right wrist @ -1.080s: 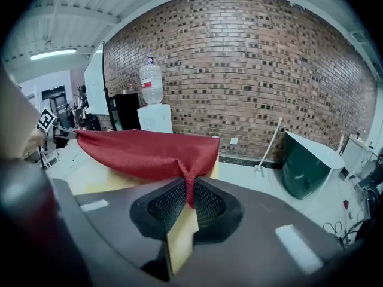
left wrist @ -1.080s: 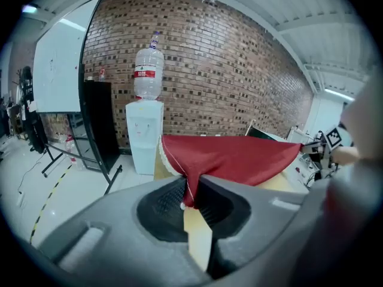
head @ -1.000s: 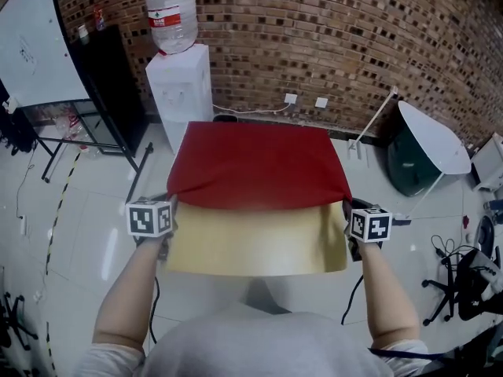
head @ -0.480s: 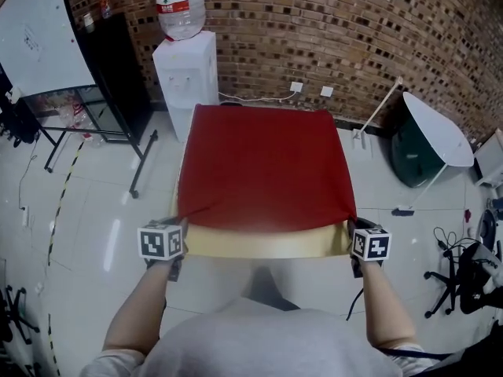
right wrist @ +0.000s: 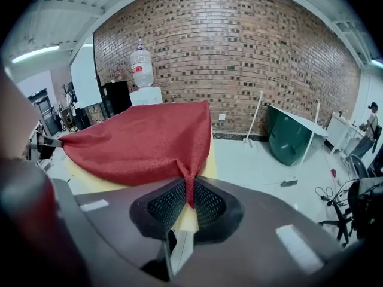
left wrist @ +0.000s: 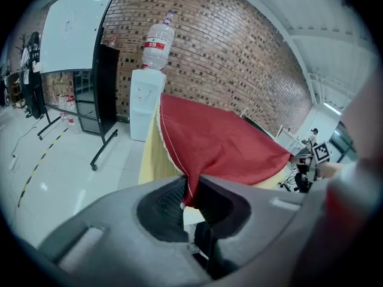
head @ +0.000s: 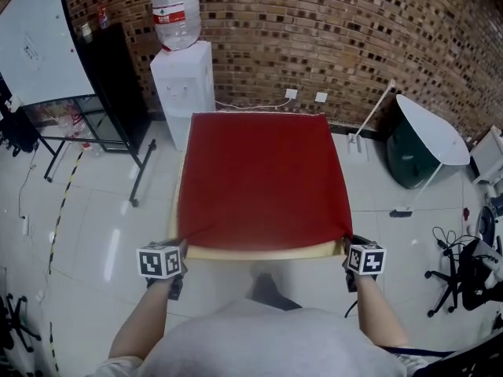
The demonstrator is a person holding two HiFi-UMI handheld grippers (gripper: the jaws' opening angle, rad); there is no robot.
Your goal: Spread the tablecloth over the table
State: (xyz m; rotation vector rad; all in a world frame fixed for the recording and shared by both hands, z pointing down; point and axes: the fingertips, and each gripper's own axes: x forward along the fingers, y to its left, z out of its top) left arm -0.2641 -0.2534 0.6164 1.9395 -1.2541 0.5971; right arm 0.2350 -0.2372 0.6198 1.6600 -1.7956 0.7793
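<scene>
**A:** Where's the cloth (head: 263, 179)?

**B:** It's lying over most of the table (head: 259, 253). The far hem sits at the far side, by the wall. Only a bare yellow strip shows along the near edge.

**A:** Grippers?

**B:** Left gripper (left wrist: 190, 191) is pinched on the near-left corner, and right gripper (right wrist: 190, 199) is pinched on the near-right one. Both sets of jaws are nearly together, with only fabric between the pads. Each hold is on a bunched corner tip, not much material.

**A:** So the step in hand is drawing the near hem over the near edge?

**B:** That's my read, and it looks almost done. Pull both corners toward the body at the same rate and height, so the hem runs parallel to the table edge.

**A:** Any wrinkles?

**B:** A small crease fans out from the left corner in the head view. The rest looks flat. A little outward tension between the hands should take it out.

**A:** What could go wrong?

**B:** Pulling too far would drag the far hem back onto the tabletop. A jerk could slip a corner out of the pads, since the bite is small. I'd stop once the yellow strip is covered, drop both corners below the edge, then let go of both together.
</scene>
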